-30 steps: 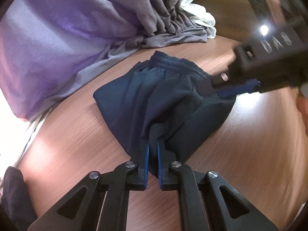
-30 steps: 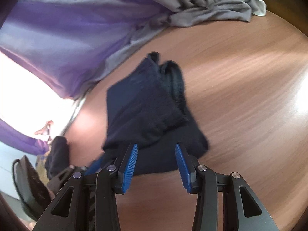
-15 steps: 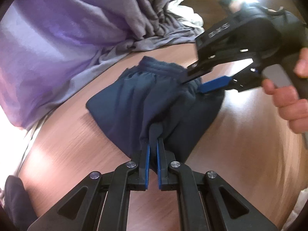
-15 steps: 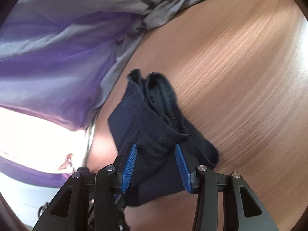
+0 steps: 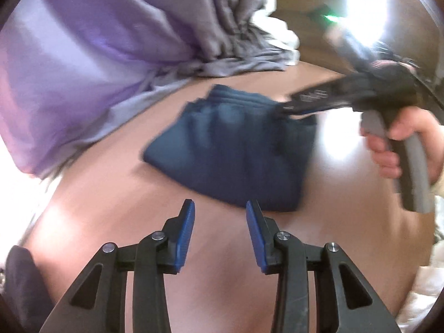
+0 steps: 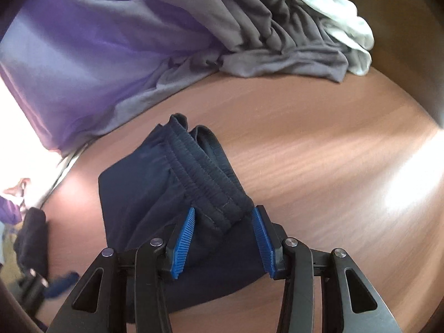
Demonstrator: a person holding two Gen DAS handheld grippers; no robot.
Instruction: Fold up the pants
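Observation:
The folded navy pants (image 5: 233, 149) lie in a bundle on the wooden table (image 5: 208, 277), their elastic waistband (image 6: 205, 177) at the far side. My left gripper (image 5: 220, 219) is open and empty, just short of the bundle's near edge. My right gripper (image 6: 223, 227) is open, its blue pads on either side of the waistband end without closing on it. The right gripper also shows in the left wrist view (image 5: 302, 108), at the bundle's far right corner, held by a hand (image 5: 402, 138).
A heap of purple and grey cloth (image 6: 125, 41) covers the table's far left. A white garment (image 6: 347, 30) lies behind it. A dark garment (image 5: 19, 280) sits at the near left edge. Bare wood (image 6: 333, 166) lies right of the pants.
My left gripper has let go of the pants' near edge, opened and drawn back. My right gripper has moved in over the waistband end, still open.

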